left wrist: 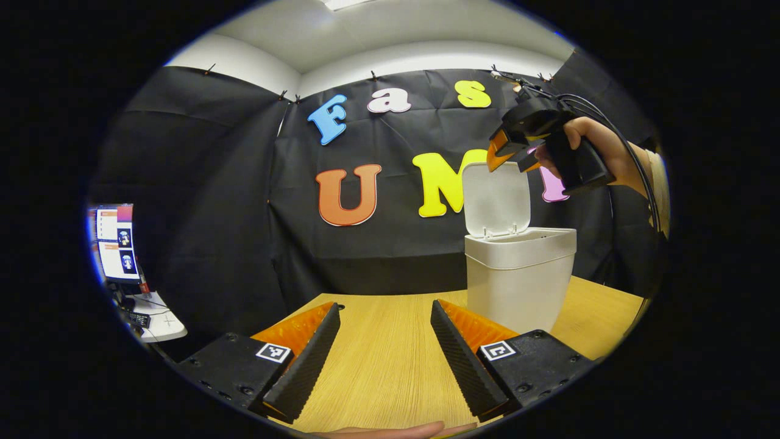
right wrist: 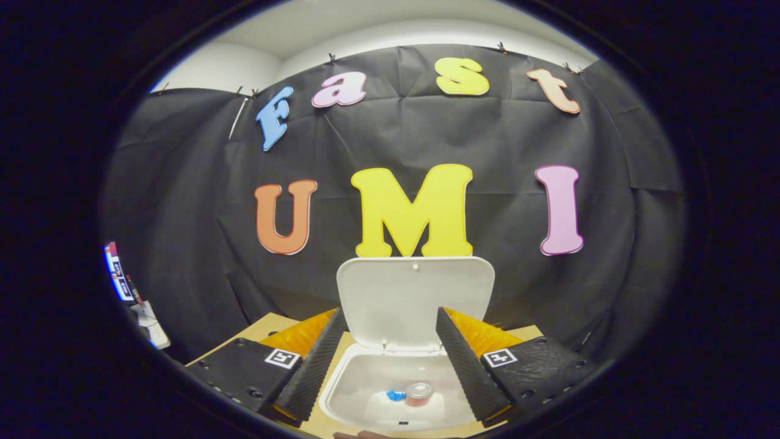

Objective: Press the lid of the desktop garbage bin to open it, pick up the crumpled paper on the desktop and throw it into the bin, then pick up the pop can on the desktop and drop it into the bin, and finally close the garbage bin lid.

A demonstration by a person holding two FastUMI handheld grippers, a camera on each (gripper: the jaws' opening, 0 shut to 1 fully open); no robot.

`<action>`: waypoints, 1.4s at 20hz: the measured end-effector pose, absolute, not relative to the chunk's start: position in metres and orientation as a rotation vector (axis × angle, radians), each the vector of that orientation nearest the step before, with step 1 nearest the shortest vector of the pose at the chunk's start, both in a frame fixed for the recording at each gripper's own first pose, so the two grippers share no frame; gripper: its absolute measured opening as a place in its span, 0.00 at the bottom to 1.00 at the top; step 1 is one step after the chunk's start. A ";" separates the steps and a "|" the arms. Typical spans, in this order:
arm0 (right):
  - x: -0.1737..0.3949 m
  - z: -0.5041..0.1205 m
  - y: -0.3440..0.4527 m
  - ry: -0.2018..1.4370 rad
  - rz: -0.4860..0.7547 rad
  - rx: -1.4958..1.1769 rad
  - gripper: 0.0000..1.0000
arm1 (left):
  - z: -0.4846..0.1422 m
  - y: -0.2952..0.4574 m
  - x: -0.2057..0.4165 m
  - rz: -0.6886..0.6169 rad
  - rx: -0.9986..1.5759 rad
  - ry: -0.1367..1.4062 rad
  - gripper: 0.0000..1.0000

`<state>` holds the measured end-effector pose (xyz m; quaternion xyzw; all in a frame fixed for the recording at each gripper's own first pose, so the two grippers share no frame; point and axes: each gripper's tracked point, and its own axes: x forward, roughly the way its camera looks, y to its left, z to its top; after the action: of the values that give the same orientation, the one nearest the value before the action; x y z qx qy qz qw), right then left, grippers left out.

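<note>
In the left gripper view, my left gripper [left wrist: 385, 341] sits low over the pale wooden tabletop [left wrist: 390, 372] with its two fingers spread wide apart and only bare wood between them. To the right of those fingers stands the white plastic desktop garbage bin [left wrist: 519, 277], upright on the table, its flat white hinged lid [left wrist: 496, 198] swung up and standing open at the back of the rim. Above the bin, near the lid's upper right corner, I see my right gripper [left wrist: 509, 149] held in my right hand [left wrist: 594, 146], a black cable trailing off behind it; from this angle I cannot tell how far its fingers are parted. At the far left a side desk carries a lit monitor [left wrist: 116, 241].

In the right gripper view, my right gripper [right wrist: 385, 353] hangs above the garbage bin [right wrist: 365, 390] and looks down into it — the fingers are apart and hold nothing. The lid [right wrist: 414, 299] stands upright just beyond the fingertips. Down in the bin lies the pop can [right wrist: 418, 393], its round end facing up, with a small blue scrap [right wrist: 396, 396] just beside it.
</note>
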<state>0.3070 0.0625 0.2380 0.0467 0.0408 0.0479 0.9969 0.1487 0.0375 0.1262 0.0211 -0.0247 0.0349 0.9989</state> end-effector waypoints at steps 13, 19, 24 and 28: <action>0.359 0.303 0.070 -0.060 0.111 0.083 0.93 | 0.107 0.066 0.158 0.108 -0.035 0.009 0.97; 0.407 0.287 0.036 0.005 0.023 0.056 0.93 | 0.084 0.075 0.172 0.153 -0.041 0.072 0.98; 0.411 0.280 0.034 0.020 0.084 0.106 0.96 | 0.073 0.057 0.181 0.137 -0.047 0.108 0.97; 0.397 0.277 0.034 0.028 0.108 0.106 0.97 | 0.064 0.047 0.186 0.131 -0.028 0.135 0.97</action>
<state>0.3974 0.0335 0.2772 0.0528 0.0140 0.0539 0.9971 0.1862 0.0473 0.0642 -0.0139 0.0672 0.0655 0.9955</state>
